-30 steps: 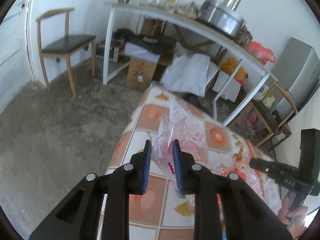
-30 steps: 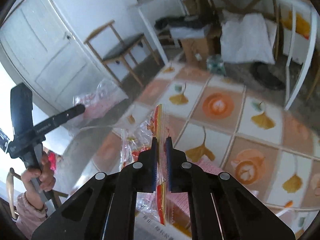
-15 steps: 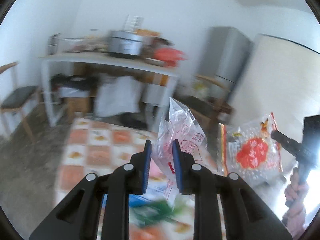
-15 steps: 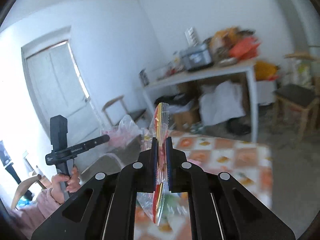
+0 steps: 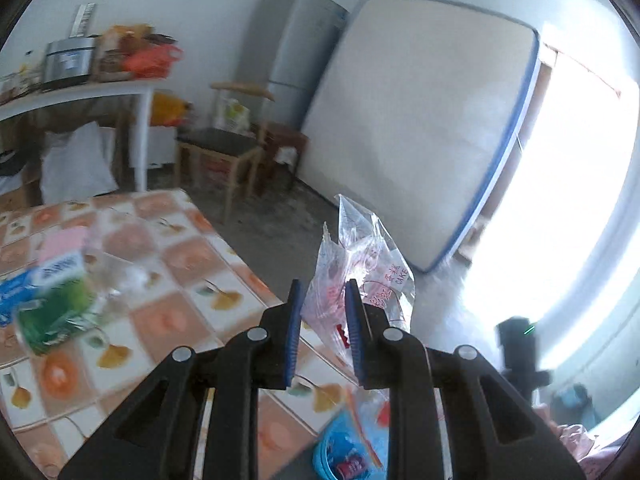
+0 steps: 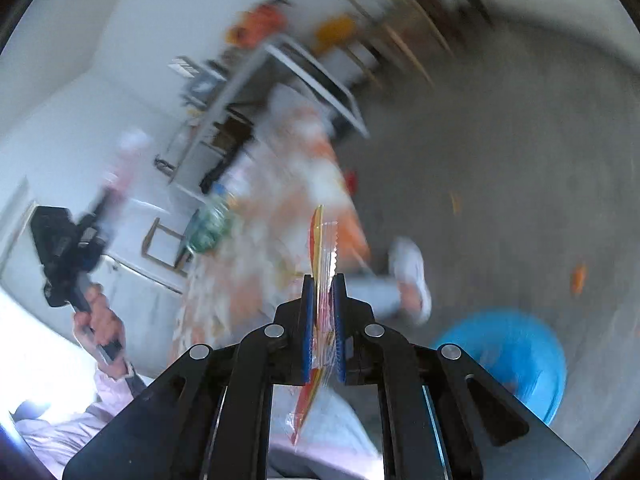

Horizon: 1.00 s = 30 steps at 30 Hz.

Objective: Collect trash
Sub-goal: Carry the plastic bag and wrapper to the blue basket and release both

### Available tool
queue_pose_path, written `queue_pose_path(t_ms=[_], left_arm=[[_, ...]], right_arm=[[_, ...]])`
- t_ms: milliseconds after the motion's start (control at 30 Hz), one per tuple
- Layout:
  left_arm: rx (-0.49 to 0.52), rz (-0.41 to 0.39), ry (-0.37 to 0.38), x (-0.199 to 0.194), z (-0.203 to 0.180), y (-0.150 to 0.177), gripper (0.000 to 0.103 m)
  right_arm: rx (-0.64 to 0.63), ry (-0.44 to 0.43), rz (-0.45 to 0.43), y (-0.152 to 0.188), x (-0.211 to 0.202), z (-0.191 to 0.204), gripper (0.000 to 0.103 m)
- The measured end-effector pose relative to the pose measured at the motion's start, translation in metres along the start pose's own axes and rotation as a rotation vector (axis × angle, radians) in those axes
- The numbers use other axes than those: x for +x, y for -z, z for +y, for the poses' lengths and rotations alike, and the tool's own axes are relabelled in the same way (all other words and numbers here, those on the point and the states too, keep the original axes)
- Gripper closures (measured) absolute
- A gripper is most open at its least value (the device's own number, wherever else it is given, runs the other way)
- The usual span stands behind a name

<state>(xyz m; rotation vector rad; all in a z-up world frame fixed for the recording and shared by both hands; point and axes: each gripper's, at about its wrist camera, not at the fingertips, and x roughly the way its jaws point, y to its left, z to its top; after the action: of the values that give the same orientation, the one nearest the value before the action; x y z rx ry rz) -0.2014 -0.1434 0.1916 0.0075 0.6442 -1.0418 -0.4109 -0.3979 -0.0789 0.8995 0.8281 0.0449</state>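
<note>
Where claws grip wrappers, blue bin [image 6: 516,356] nearby

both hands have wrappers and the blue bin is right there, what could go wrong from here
1. The right gripper pinches only the thin edge of the flat wrapper; swung fast, as the blur suggests, it may slip out short of the blue bin.
2. The clear bag in the left gripper sticks up loosely and may catch on the table.
3. The bin sits beside a shoe, so a loose drop could miss.
</note>
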Motion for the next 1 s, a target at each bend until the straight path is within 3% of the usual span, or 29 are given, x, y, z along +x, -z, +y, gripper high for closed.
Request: queue_pose_path(t_ms=[167, 400, 600, 667, 700, 733, 833, 1000], left_arm=[[0.037, 0.076, 0.026, 0.029, -0.030, 0.016, 0.082], [0.067, 0.128, 0.006, 0.053, -0.038, 0.031, 0.082], [0.094, 0.194, 0.014, 0.080, -0.048, 0.046, 0.082], [0.105, 0.220, 0.025, 0.090, -0.051, 0.051, 0.082], [0.110, 0.238, 0.035, 0.096, -0.052, 0.052, 0.082], [0.124, 0.266, 0.047, 0.103, -0.055, 0.055, 0.082], [0.176, 0.335, 0.065, 0.121, -0.066, 0.067, 0.082], [0.277, 0.554, 0.112, 0.162, -0.090, 0.113, 0.082]], right_arm=[[0.138, 0.199, 0.137, 0.056, 0.073, -0.100, 0.095], [0.007, 0.413, 0.281, 0.079, 0.153, -0.148, 0.095], [-0.193, 0.676, 0.315, 0.077, 0.189, -0.177, 0.089], [-0.198, 0.698, 0.338, 0.073, 0.199, -0.182, 0.074], [-0.175, 0.683, 0.370, 0.072, 0.204, -0.186, 0.061], [-0.153, 0.662, 0.398, 0.072, 0.206, -0.189, 0.055], [-0.128, 0.627, 0.437, 0.071, 0.203, -0.189, 0.052], [-0.052, 0.588, 0.377, 0.064, 0.152, -0.171, 0.045]])
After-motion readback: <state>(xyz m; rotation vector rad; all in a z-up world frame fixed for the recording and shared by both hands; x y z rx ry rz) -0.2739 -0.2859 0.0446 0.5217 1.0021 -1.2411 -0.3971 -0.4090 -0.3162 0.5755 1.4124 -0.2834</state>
